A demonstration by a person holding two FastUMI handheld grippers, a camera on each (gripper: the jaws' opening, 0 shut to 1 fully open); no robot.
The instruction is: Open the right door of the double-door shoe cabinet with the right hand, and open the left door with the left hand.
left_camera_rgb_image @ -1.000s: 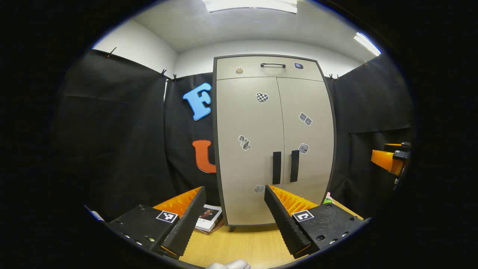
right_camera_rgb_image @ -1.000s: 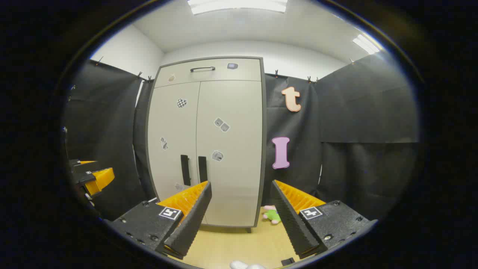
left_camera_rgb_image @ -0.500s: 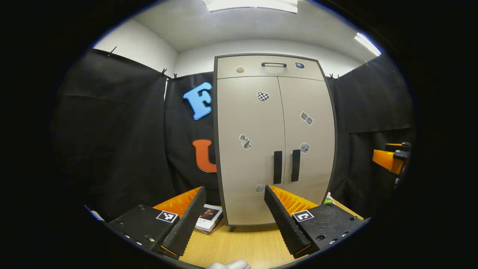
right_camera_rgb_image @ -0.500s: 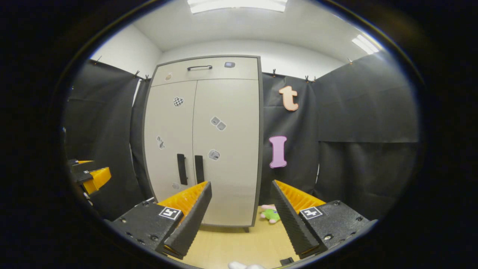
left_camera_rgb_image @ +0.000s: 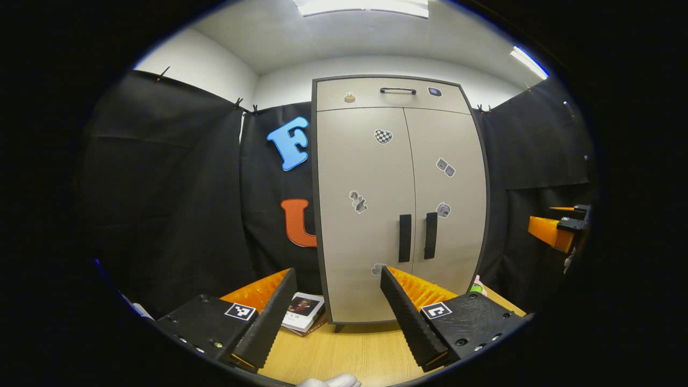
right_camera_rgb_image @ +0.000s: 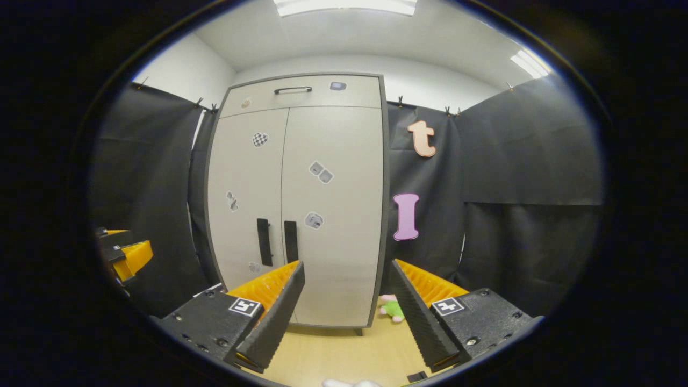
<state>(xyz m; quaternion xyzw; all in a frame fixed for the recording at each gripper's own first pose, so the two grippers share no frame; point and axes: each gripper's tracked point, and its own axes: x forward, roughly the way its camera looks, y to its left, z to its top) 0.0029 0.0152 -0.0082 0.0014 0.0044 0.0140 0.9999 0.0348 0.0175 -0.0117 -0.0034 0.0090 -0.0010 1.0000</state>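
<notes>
2 grippers are held with jaws spread wide and nothing between them. From left to right in the left gripper view are seen the left gripper (left_camera_rgb_image: 333, 317), the left door (left_camera_rgb_image: 363, 215) with its handle (left_camera_rgb_image: 405, 238), then the right door (left_camera_rgb_image: 449, 199) with its handle (left_camera_rgb_image: 430, 243). Both doors are shut. The right gripper (right_camera_rgb_image: 346, 317) is kept well apart from the shoe cabinet (right_camera_rgb_image: 301, 204). Rigid, hinged panels are judged likely; each vertical bar handle should be pinched.

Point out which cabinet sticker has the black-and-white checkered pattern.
The heart-shaped sticker high on the left door, just below the top drawer. It alone is checkered; the other stickers on the doors are plain grey shapes.
</notes>
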